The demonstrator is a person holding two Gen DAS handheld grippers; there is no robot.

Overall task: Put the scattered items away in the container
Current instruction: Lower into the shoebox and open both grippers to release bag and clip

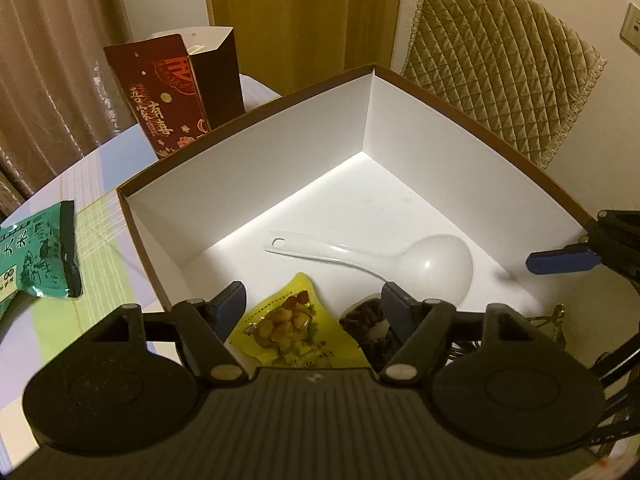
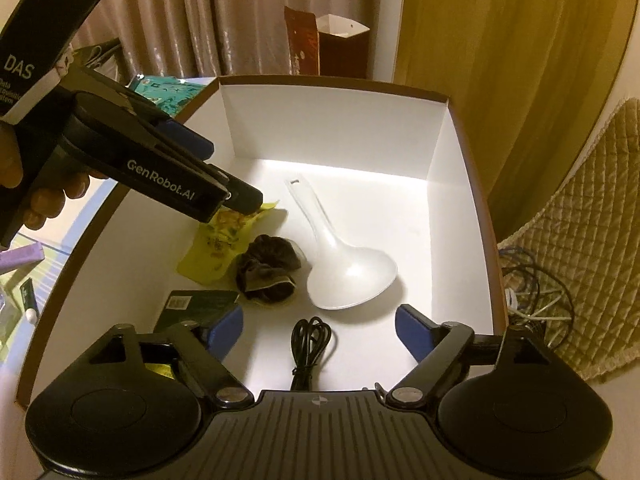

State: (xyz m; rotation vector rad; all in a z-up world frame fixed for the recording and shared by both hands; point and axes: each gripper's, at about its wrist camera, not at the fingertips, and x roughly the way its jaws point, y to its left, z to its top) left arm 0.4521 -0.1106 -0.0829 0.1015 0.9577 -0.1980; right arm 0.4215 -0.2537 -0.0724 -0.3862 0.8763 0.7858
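Note:
A white box with a brown rim point(image 1: 248, 120) point(image 2: 328, 120) holds a white plastic spoon point(image 1: 400, 260) point(image 2: 344, 272), a yellow snack packet point(image 1: 288, 320) point(image 2: 212, 256), a dark brown packet point(image 1: 360, 316) point(image 2: 268, 268), a dark green packet point(image 2: 200, 304) and a coiled black cable point(image 2: 310, 344). My left gripper point(image 1: 316, 304) point(image 2: 232, 176) hangs open over the yellow packet, which lies flat between its fingers without touching the pads. My right gripper point(image 2: 320, 330) stands open just above the cable on the box floor. In the left wrist view only one blue finger point(image 1: 560, 260) of it shows.
A green packet point(image 1: 36, 256) point(image 2: 168, 92) lies on the checked tablecloth left of the box. A red gift bag point(image 1: 168, 92) point(image 2: 320, 44) stands behind it. Loose wires point(image 2: 532, 292) and a quilted chair back point(image 1: 500, 60) are to the right. A purple item point(image 2: 22, 256) and a small tube point(image 2: 28, 300) lie at the left.

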